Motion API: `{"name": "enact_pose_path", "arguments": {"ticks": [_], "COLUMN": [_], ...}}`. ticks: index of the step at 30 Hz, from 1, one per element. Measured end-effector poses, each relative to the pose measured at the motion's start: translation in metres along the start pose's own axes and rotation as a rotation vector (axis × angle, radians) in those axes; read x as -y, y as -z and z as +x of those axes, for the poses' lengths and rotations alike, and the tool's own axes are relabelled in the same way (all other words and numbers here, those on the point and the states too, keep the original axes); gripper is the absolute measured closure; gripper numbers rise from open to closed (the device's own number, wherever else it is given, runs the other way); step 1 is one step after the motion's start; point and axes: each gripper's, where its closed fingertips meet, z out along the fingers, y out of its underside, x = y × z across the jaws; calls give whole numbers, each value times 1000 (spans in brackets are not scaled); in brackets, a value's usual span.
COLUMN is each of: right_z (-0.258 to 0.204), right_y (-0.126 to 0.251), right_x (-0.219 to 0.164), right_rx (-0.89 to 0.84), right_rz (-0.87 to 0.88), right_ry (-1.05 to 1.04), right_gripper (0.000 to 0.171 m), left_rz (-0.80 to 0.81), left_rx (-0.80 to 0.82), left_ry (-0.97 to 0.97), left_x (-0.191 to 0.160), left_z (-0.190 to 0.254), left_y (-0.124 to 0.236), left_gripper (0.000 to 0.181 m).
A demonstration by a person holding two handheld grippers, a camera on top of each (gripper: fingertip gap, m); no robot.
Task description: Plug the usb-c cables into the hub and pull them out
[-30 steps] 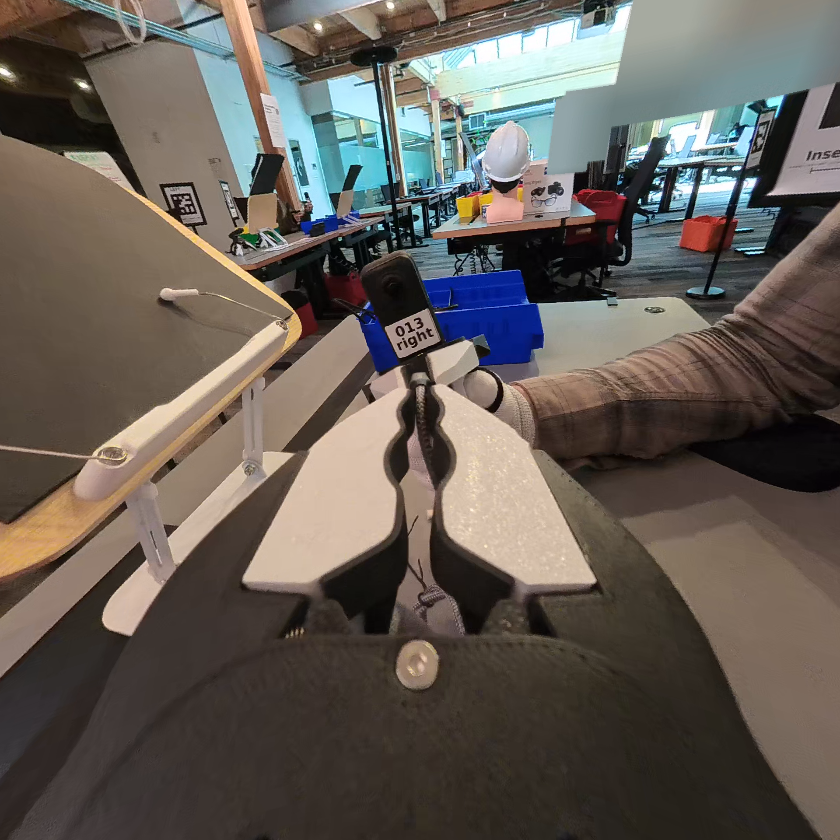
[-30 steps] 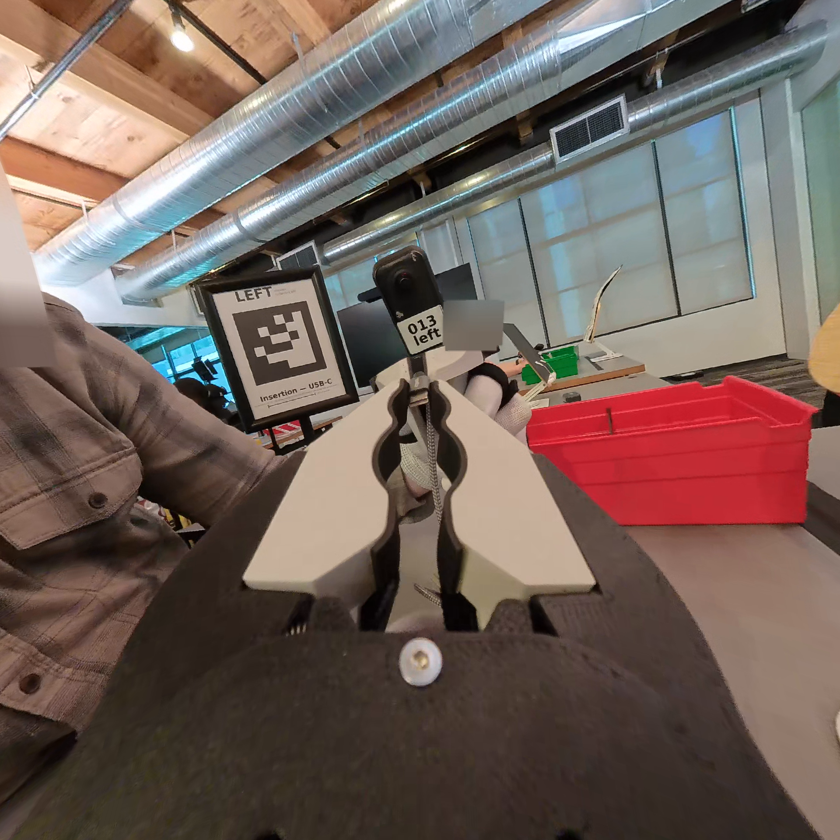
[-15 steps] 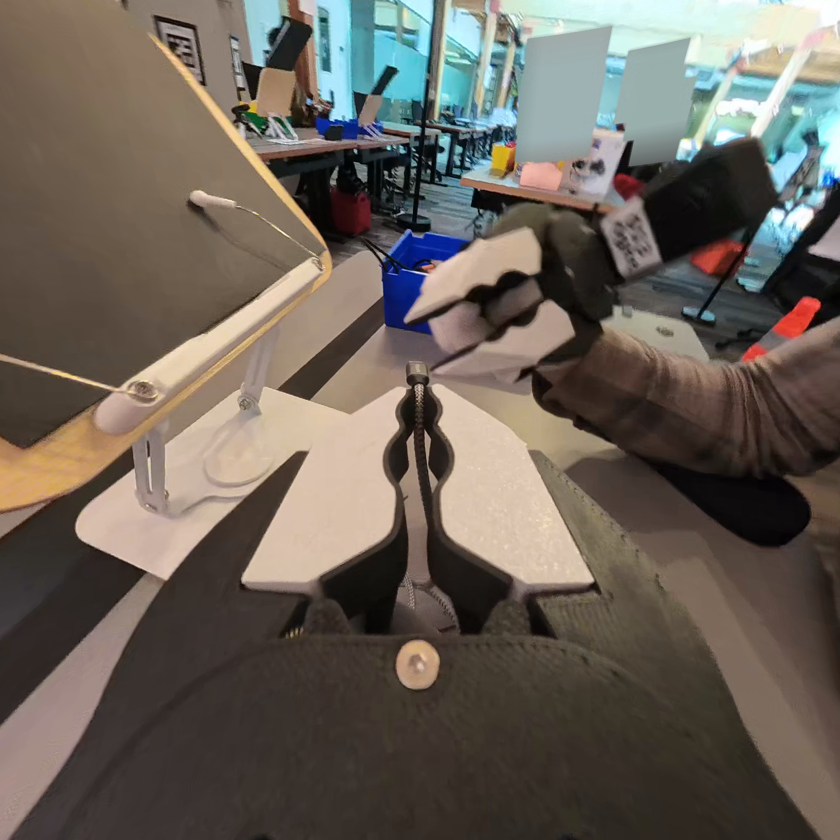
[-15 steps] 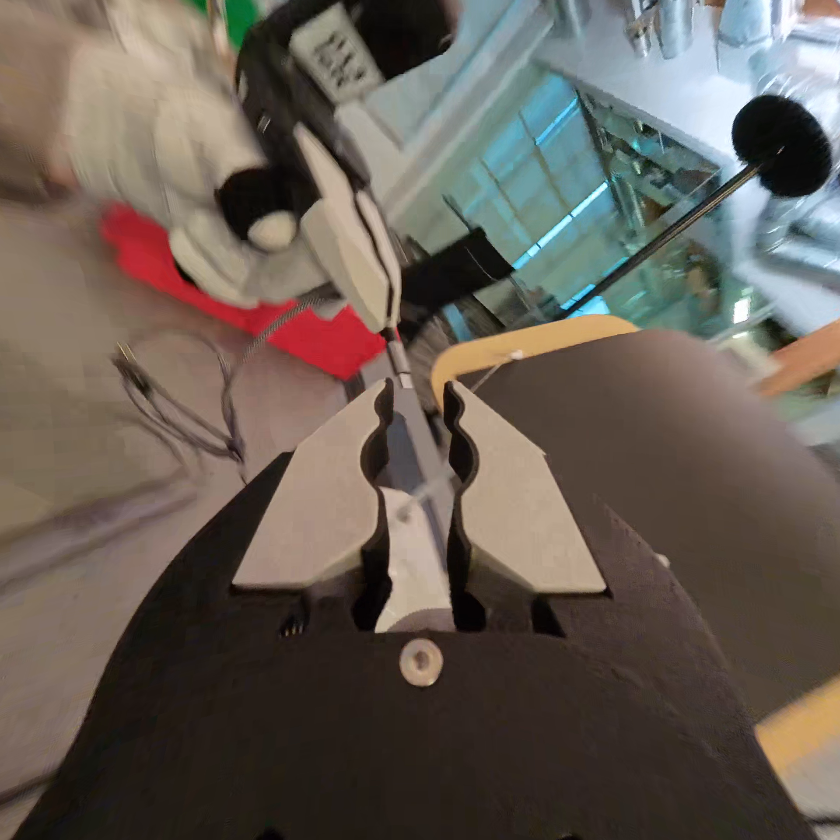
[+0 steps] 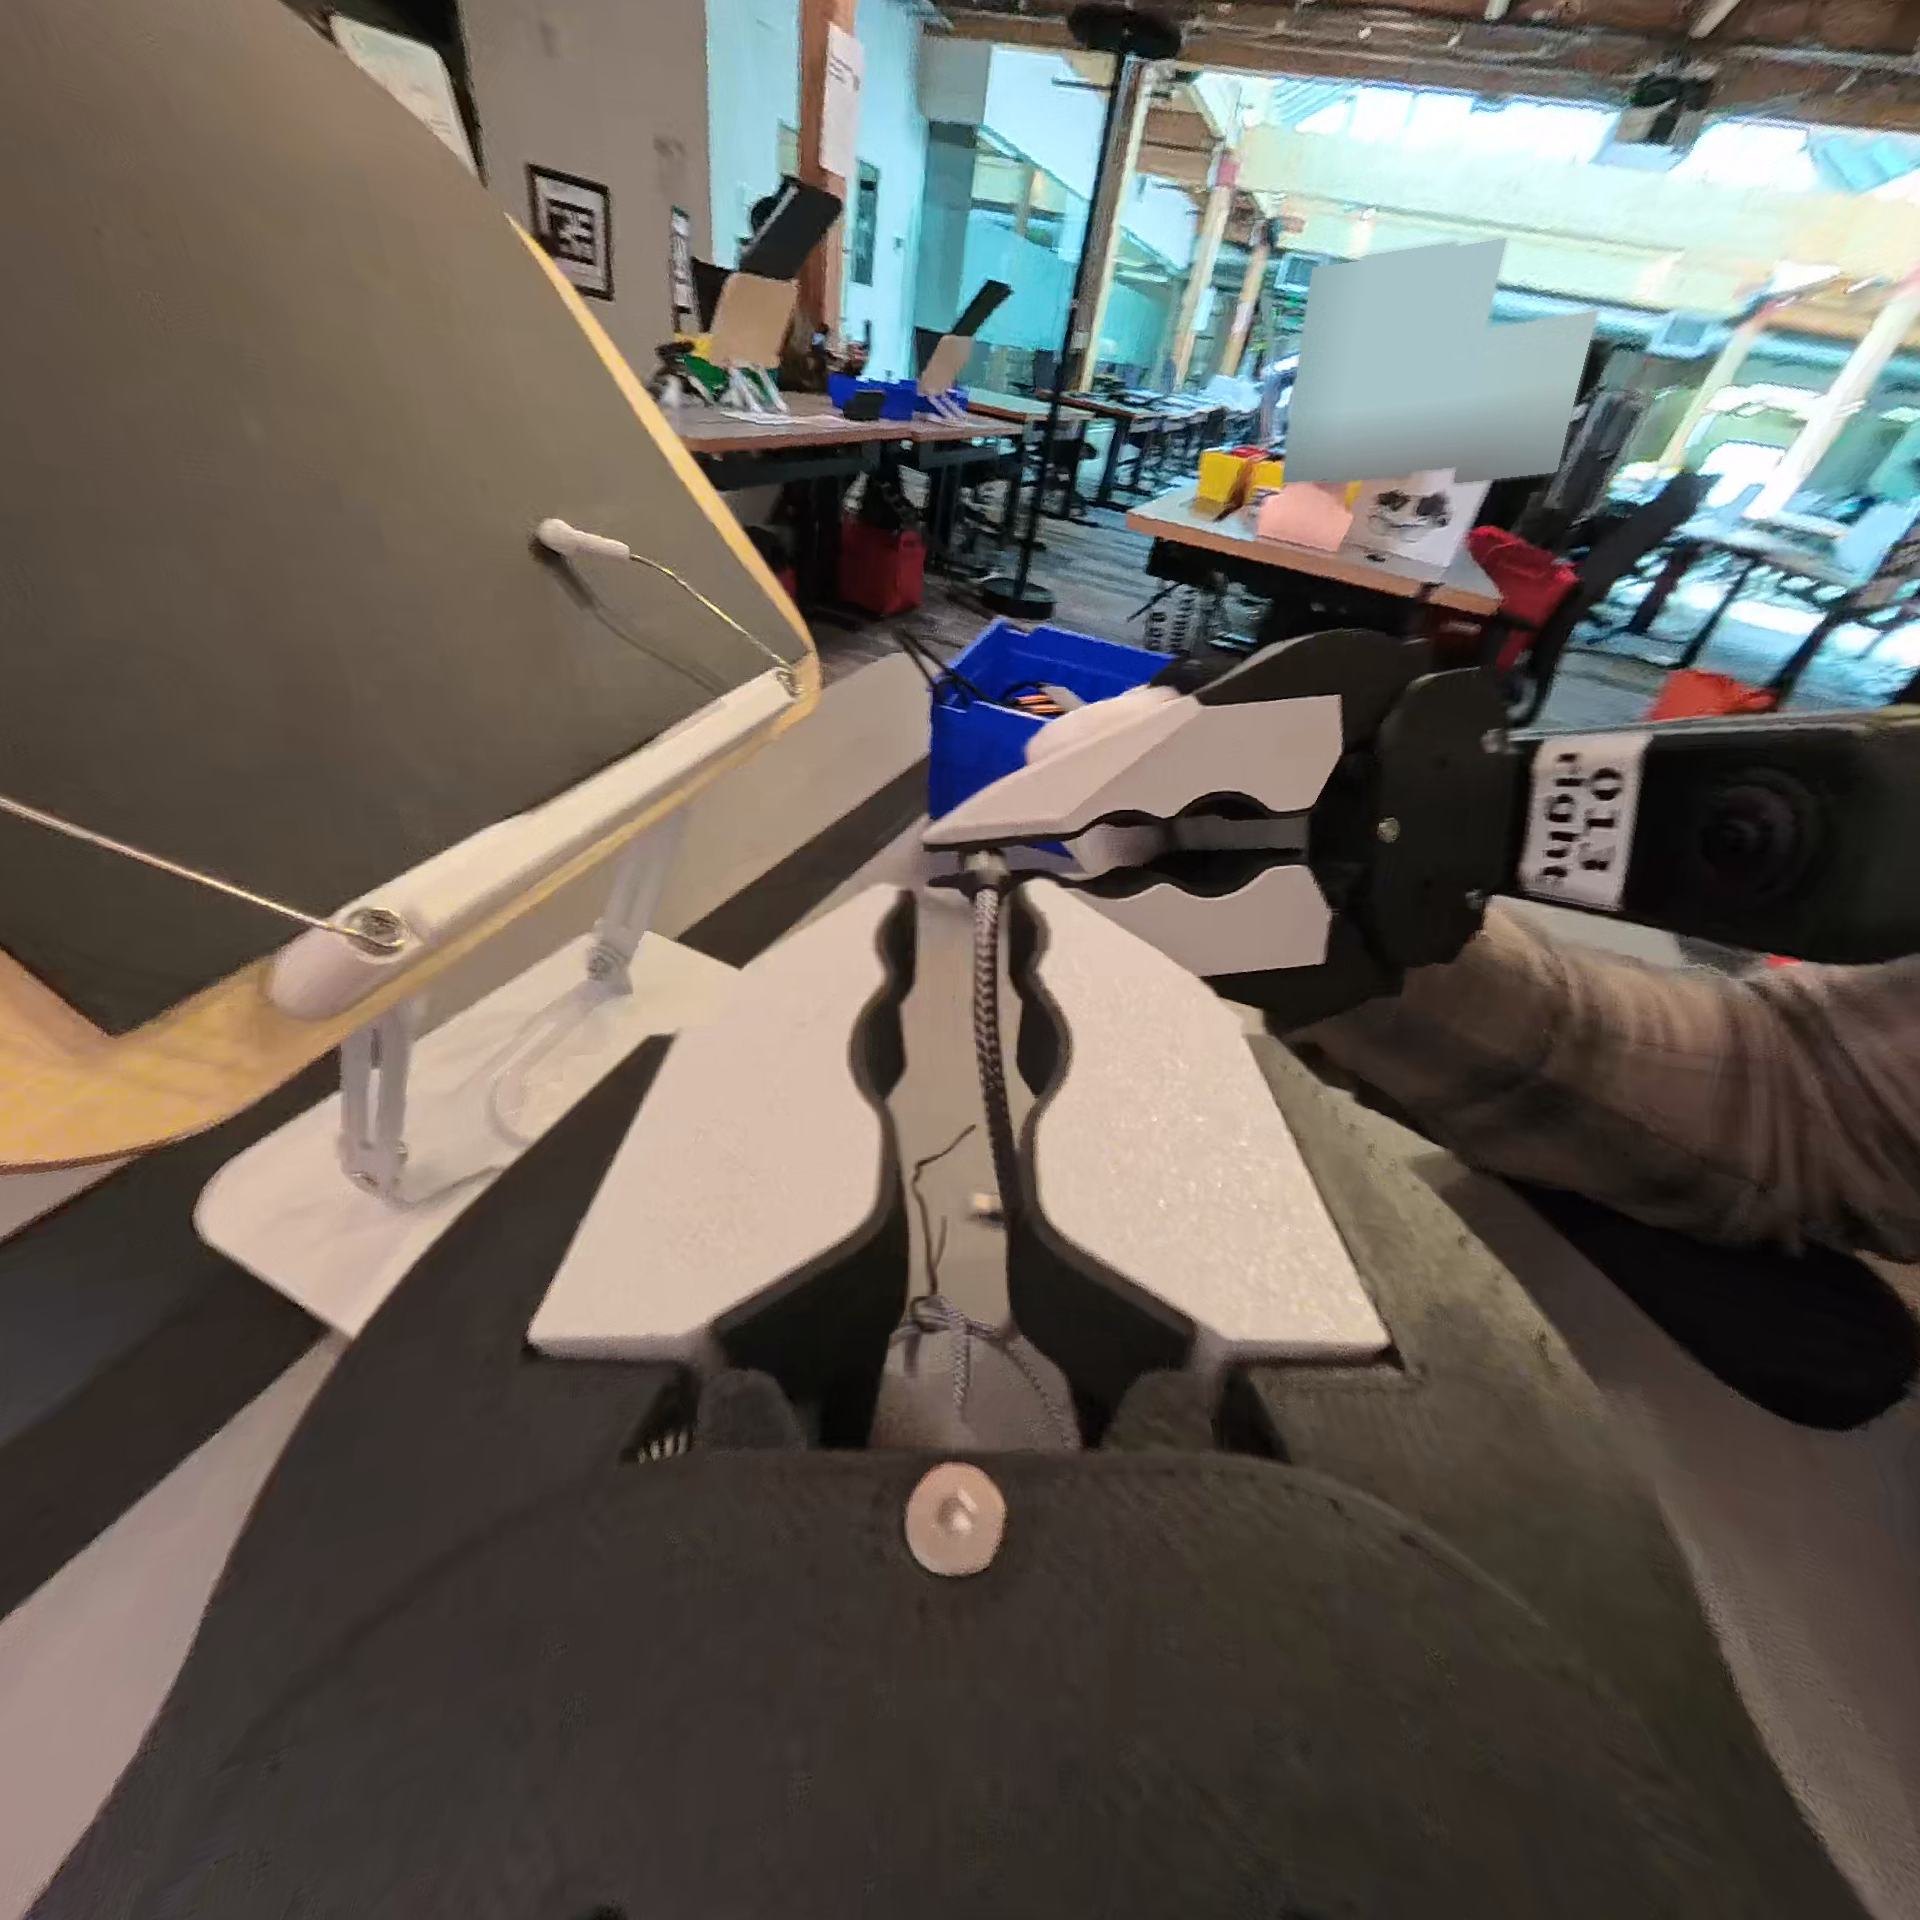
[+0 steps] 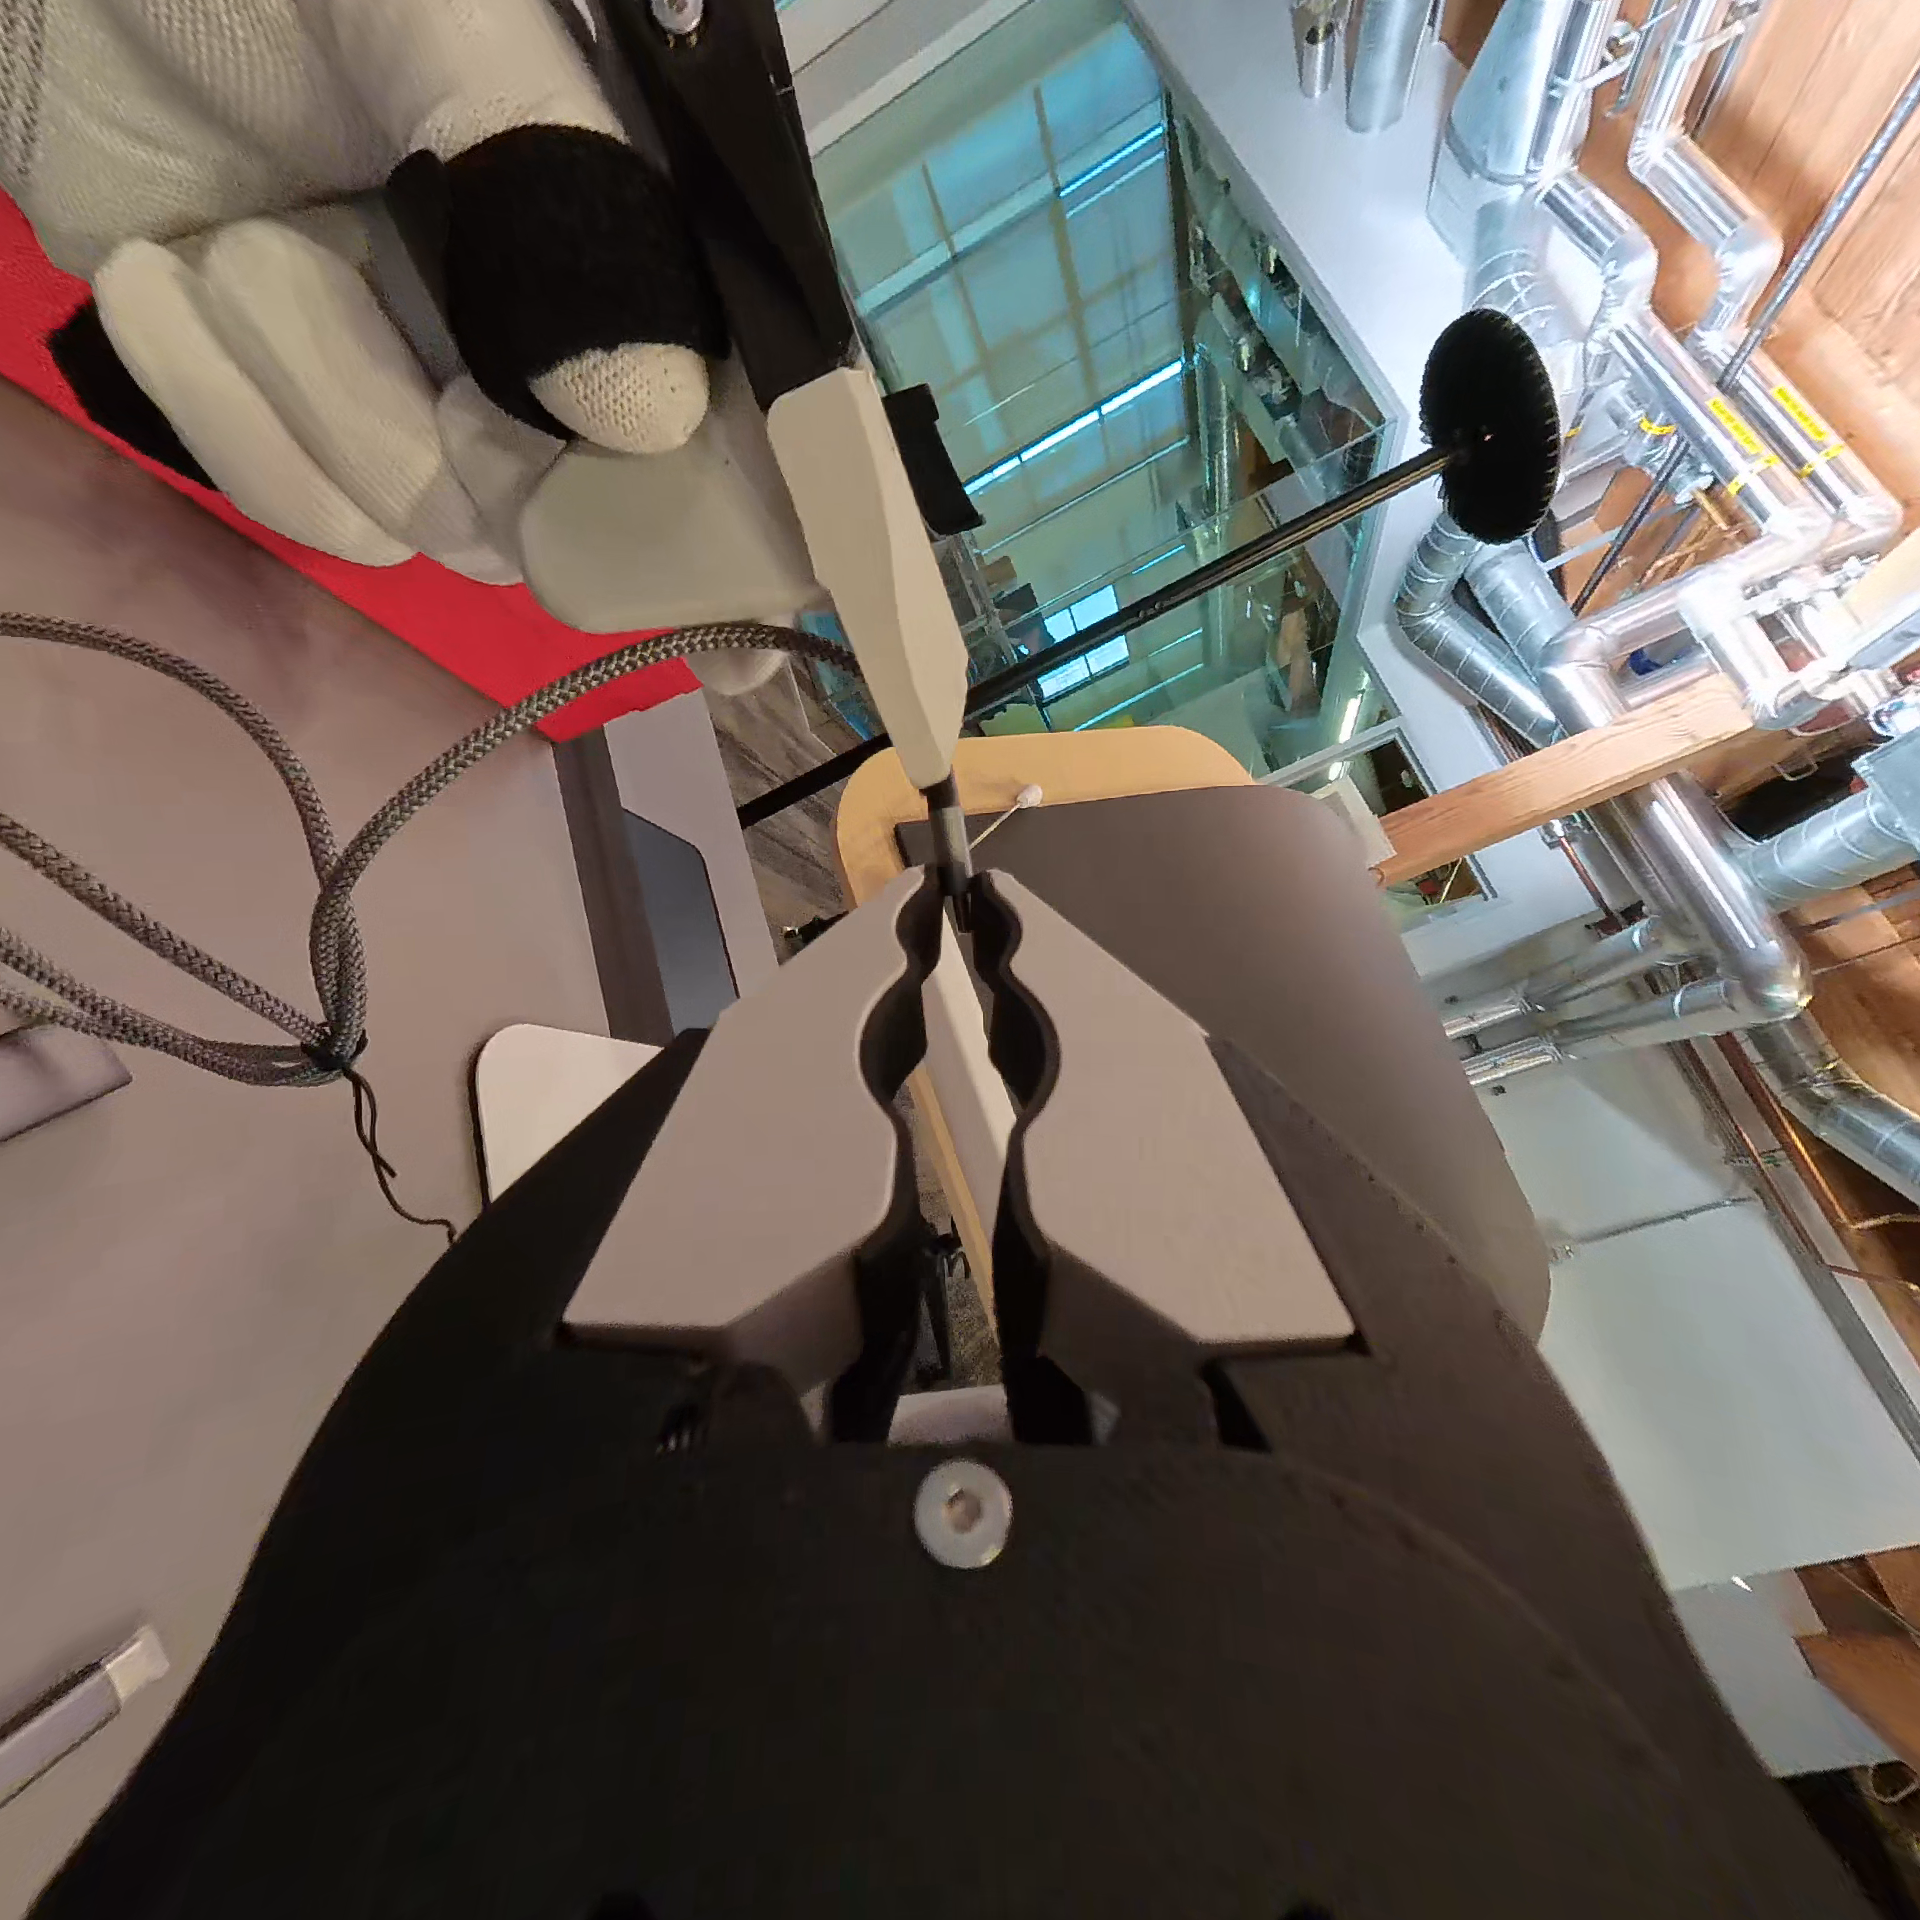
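Note:
A grey braided usb-c cable (image 5: 992,1049) runs up between the fingers of my left gripper (image 5: 964,906). The fingers stand apart, and the cable lies loose against the right one. My right gripper (image 5: 940,847) comes in from the right, turned on its side, with its tips at the cable's plug (image 5: 977,871). In the right wrist view my right gripper (image 6: 954,889) is shut on the dark plug (image 6: 949,831) that sticks out of the left gripper's tip (image 6: 883,613). The cable (image 6: 343,914) loops down to a tied bundle on the table. No hub shows clearly.
A tilted dark board (image 5: 312,499) on a white stand (image 5: 374,1195) is close on the left. A blue bin (image 5: 982,717) sits behind the grippers and a red bin (image 6: 457,613) behind the gloved hand (image 6: 291,312). A sleeve (image 5: 1579,1101) lies on the grey table. My two grippers' fingertips are within a few centimetres of each other.
My right gripper has turned on its side and closed on the cable's plug. My left gripper's fingers, shut on the cable before, have spread apart.

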Motion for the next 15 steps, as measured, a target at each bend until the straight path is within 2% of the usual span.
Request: {"name": "enact_pose_path", "arguments": {"ticks": [2,4,8,15], "right_z": [0,-1,0,5], "right_y": [-1,-2,-3,-4], "right_x": [0,3,9,13], "right_rx": [-2,-9,-33,-71], "right_rz": [-11,-1,6,16], "right_ry": [12,6,2,-13], "right_gripper": [168,168,168,168], "left_rz": [-11,-12,-13,20], "left_rx": [26,29,57,72], "left_ry": [-41,-63,-80,-84], "left_x": [0,1,2,7], "left_z": [1,5,7,7], "left_y": [-3,-5,-8,-6], "left_gripper": [156,156,166,171]}}
